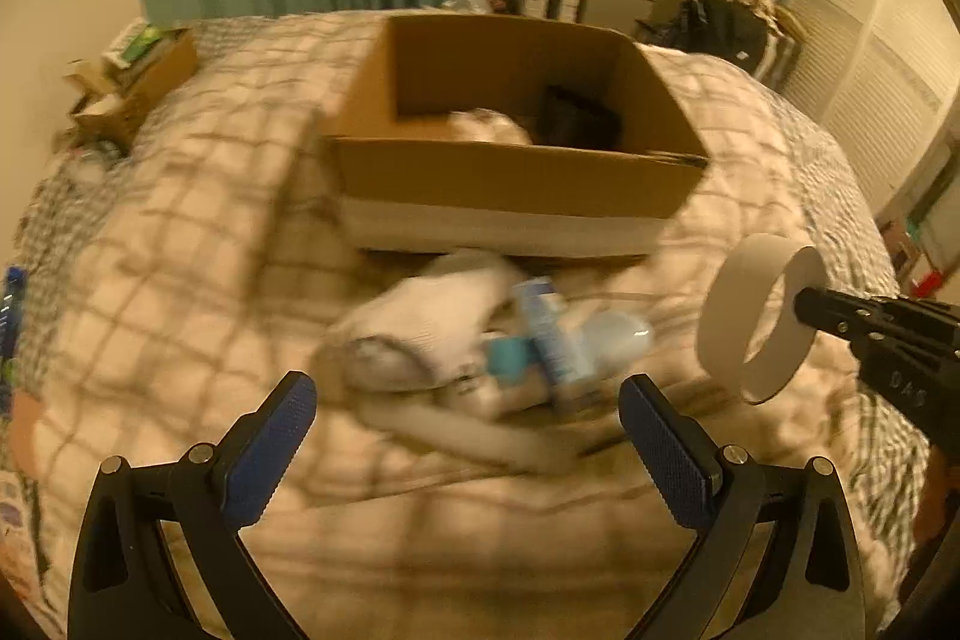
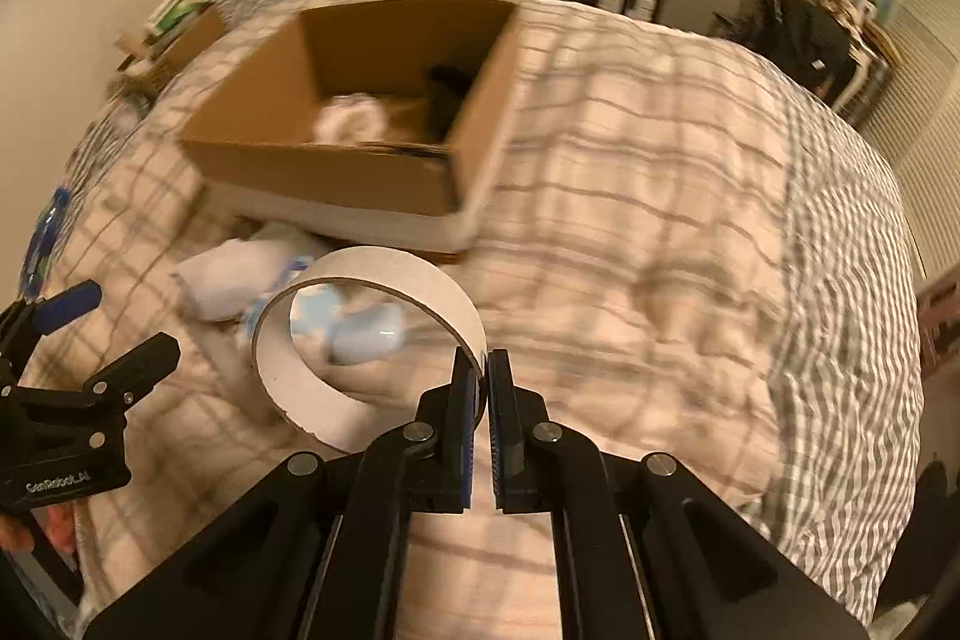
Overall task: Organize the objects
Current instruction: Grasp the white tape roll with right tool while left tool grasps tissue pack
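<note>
Right tongs (image 2: pixel 483 370) are pressed together on the wall of a white cardboard tape ring (image 2: pixel 360 340), one pad inside the loop, one outside, w/ the ring held up off the bed, just above the clutter. Ring looks light, stiff but thin-walled, so prob. a firm pinch on the wall is fine; squeezing across the whole loop could crush it oval. Left tongs (image 1: pixel 468 400) are spread wide w/ nothing between the blue pads (image 1: pixel 273 445), hovering over a blurred pile just ahead: a white soft cloth bundle (image 1: pixel 432 322), a pale blue plastic bottle (image 1: pixel 612 334) and a blue-and-white tube (image 1: pixel 546 328). Cloth is limp, best grabbed at a bunched fold; bottle likely slick and light, so take it across the body, not the rounded end. Beyond the pile, touching or nearly so, sits an open brown cardboard box (image 1: pixel 510 178) on the checked beige quilt (image 1: pixel 180 280); inside are something white, crumpled, and something dark, too blurred to ID. Box seems the drop spot for the ring.
</note>
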Demonstrator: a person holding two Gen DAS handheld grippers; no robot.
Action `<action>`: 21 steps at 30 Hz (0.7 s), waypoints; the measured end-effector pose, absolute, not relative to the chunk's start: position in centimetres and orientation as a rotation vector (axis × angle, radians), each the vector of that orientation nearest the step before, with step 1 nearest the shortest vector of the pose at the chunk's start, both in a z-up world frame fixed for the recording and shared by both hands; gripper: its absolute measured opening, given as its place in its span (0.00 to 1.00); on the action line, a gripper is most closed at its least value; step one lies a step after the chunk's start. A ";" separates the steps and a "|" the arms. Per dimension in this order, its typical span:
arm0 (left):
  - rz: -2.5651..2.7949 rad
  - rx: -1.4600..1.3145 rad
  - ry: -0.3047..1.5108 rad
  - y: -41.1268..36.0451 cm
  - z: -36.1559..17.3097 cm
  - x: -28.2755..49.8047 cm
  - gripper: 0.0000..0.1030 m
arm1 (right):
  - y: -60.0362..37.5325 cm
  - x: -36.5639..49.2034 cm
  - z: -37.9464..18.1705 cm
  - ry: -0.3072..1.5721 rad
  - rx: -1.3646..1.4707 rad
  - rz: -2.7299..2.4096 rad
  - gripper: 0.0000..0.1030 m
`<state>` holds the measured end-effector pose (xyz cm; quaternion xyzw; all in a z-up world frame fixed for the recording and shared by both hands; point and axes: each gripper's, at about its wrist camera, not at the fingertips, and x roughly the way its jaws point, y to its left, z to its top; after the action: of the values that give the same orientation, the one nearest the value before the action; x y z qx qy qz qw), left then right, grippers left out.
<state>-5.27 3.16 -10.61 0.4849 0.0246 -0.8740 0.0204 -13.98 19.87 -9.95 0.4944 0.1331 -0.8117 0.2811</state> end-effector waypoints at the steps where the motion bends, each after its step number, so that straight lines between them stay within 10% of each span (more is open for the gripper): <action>1: -2.717 1.528 0.054 4.1 -11.1 -5.9 0.99 | 20.4 -14.4 -10.2 0.355 1.331 -2.183 0.04; 8: -2.720 1.760 -0.065 8.4 -15.2 -9.1 0.66 | 22.1 -16.6 -12.3 0.308 1.382 -2.175 0.04; 12: -2.692 1.789 -0.070 8.7 -16.3 -10.1 0.25 | 21.8 -17.0 -13.0 0.303 1.390 -2.160 0.04; 21: -2.722 1.670 0.031 7.2 -13.5 -8.5 0.18 | 20.9 -15.9 -11.9 0.316 1.362 -2.148 0.04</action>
<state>-8.48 7.20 -13.53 0.5226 0.0098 -0.8521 -0.0260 -15.87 20.87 -11.94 0.5094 0.1183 -0.8031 0.2854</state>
